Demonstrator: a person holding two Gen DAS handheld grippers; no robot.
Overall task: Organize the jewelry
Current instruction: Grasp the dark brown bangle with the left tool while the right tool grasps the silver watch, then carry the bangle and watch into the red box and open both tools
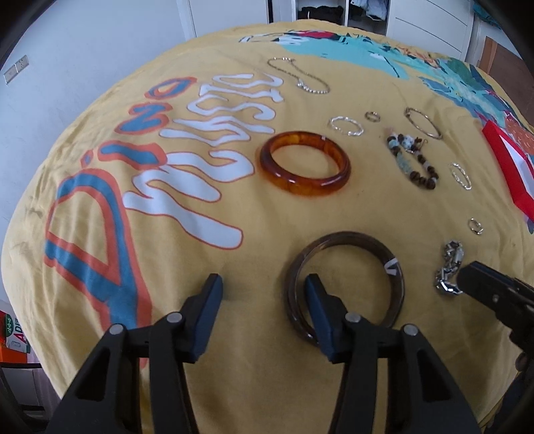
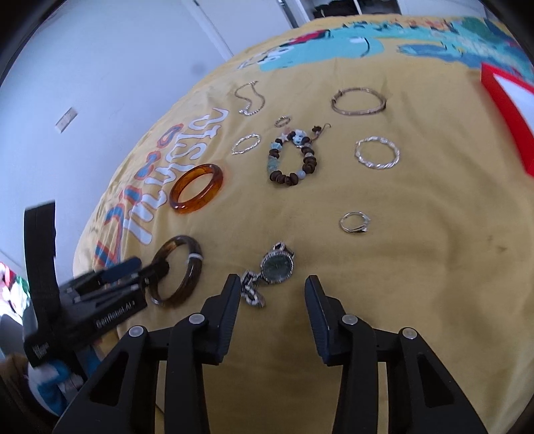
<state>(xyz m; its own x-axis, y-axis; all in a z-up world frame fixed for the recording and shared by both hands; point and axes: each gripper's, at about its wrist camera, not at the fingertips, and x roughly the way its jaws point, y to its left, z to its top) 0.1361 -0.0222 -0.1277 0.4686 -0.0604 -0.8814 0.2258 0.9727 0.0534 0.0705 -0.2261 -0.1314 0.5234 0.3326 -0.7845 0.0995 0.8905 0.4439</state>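
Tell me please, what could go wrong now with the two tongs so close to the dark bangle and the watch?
1. One finger of the left tongs sits inside the dark bangle, the other outside; the smooth rim may slip out when squeezed.
2. The watch lies ahead of the open right tongs, its chain band against one finger, so closing may catch only the band.
3. The soft yellow blanket may get pinched.

a bright room with a big yellow blanket

the soft yellow blanket with cartoon letters (image 1: 140, 187) fills the view. a plain white wall (image 1: 83, 40) stands behind it with a small white switch plate (image 1: 16, 69), and white closet doors (image 1: 430, 23) sit at the back.
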